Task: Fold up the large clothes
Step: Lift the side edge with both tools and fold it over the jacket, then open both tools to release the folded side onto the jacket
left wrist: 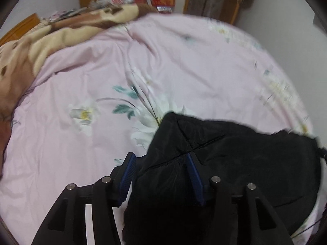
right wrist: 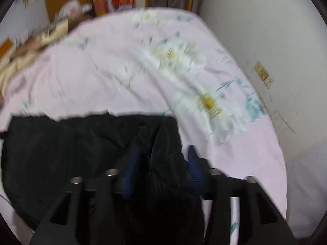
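Note:
A black padded jacket (left wrist: pixel 235 163) lies bunched on the pink flowered bed sheet (left wrist: pixel 81 81). In the left wrist view my left gripper (left wrist: pixel 160 159) has its blue-padded jaws wide apart, with a fold of the jacket's left edge lying between them. In the right wrist view the same jacket (right wrist: pixel 71 147) fills the lower left, and my right gripper (right wrist: pixel 164 153) also stands open with the jacket's right edge between its blue pads. Neither gripper pinches the cloth. The right view is blurred by motion.
A brown and cream blanket (left wrist: pixel 40 40) is heaped at the bed's far left. Red boxes (left wrist: pixel 163 0) and clutter stand beyond the bed. A white wall (right wrist: pixel 276 51) with a socket plate (right wrist: pixel 263 74) runs along the bed's right side.

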Demonstrator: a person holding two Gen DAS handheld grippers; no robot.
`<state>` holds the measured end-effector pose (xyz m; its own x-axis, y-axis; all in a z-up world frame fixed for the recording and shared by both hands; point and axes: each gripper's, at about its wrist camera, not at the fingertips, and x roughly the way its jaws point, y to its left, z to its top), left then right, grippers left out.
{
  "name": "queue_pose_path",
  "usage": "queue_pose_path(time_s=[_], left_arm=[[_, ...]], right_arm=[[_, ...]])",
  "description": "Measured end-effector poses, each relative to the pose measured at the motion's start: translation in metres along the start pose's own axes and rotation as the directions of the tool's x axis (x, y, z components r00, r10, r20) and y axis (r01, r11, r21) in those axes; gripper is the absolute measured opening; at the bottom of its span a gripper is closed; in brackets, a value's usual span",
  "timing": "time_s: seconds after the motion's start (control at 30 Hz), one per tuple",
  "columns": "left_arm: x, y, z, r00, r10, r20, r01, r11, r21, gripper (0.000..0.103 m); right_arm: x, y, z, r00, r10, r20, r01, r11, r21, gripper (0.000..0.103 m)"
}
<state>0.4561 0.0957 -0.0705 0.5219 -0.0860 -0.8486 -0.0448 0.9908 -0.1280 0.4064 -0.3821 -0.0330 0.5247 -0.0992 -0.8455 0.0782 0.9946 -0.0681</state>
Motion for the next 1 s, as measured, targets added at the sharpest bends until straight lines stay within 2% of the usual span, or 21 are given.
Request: queue_pose_path(time_s=[0.1,0.2,0.3,0.37,0.43,0.5,0.6,0.7,0.8,1.0], left_arm=[[-0.041,-0.004,-0.019,0.996,-0.015,0.09,0.016,1.0,-0.002,0.058],[-0.054,-0.032,-0.043,0.995,-0.05,0.087,0.044,0.997,0.066,0.058],[-0.042,-0.068,-0.07,0.995,-0.097,0.015,0.094,0.988,0.123,0.058],[-0.027,-0.086,-0.082,0.996,-0.081,-0.02,0.084,0.983,0.161,0.058],[-0.009,-0.093,-0.092,0.998,-0.037,-0.045,0.044,0.983,0.177,0.059],[0.006,-0.092,-0.096,0.998,-0.022,-0.058,0.032,0.984,0.175,0.062],[0.024,-0.091,-0.102,0.998,-0.023,-0.059,0.034,0.982,0.185,0.072],[0.049,-0.072,-0.106,0.988,-0.095,-0.12,0.104,0.992,0.073,0.072],[0.058,-0.08,-0.111,0.994,-0.048,-0.097,0.062,0.988,0.141,0.073],[0.071,-0.08,-0.115,0.994,-0.052,-0.092,0.063,0.99,0.128,0.073]], right_arm=[[-0.047,-0.001,-0.015,0.993,0.021,0.116,-0.022,1.0,0.012,0.057],[-0.078,0.018,-0.041,0.985,0.055,0.164,-0.05,0.998,-0.037,0.057],[-0.084,0.044,-0.067,0.983,0.1,0.153,-0.083,0.99,-0.112,0.057],[-0.073,0.057,-0.079,0.985,0.103,0.135,-0.085,0.987,-0.134,0.057],[-0.056,0.059,-0.091,0.992,0.042,0.117,-0.026,0.99,-0.138,0.057],[-0.033,0.051,-0.099,0.999,0.009,0.049,-0.003,0.992,-0.123,0.057],[-0.002,0.035,-0.11,0.998,0.056,-0.014,-0.057,0.996,-0.071,0.057],[0.022,0.036,-0.116,0.996,0.073,-0.045,-0.076,0.994,-0.074,0.057],[0.04,0.045,-0.117,0.997,0.046,-0.07,-0.052,0.995,-0.086,0.057],[0.059,0.043,-0.117,0.994,0.058,-0.09,-0.065,0.995,-0.078,0.057]])
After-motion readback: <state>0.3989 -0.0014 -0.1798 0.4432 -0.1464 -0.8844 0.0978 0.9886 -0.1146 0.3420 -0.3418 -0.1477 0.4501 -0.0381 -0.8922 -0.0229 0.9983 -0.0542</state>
